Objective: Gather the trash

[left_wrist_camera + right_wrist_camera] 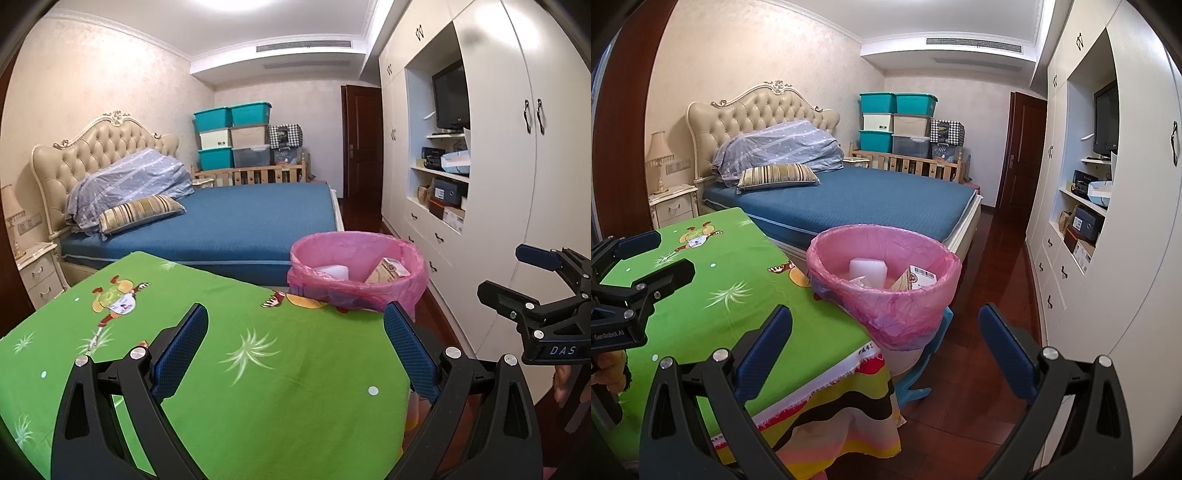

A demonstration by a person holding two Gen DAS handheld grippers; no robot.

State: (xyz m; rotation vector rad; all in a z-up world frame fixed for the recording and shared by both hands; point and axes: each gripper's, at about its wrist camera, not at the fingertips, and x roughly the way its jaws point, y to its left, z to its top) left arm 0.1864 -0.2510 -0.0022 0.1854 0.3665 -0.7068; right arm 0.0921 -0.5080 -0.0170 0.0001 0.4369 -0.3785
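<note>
A bin with a pink bag stands on a blue stool at the far right corner of the green table. In it lie a cardboard box and a white block. My left gripper is open and empty above the table, short of the bin. My right gripper is open and empty, off the table's right edge, below the bin; it also shows in the left wrist view. The left gripper shows in the right wrist view.
A blue bed lies behind the table with a pillow and quilt. White wardrobes and shelves line the right wall. Red wooden floor runs between bed and wardrobes. A nightstand stands at the left.
</note>
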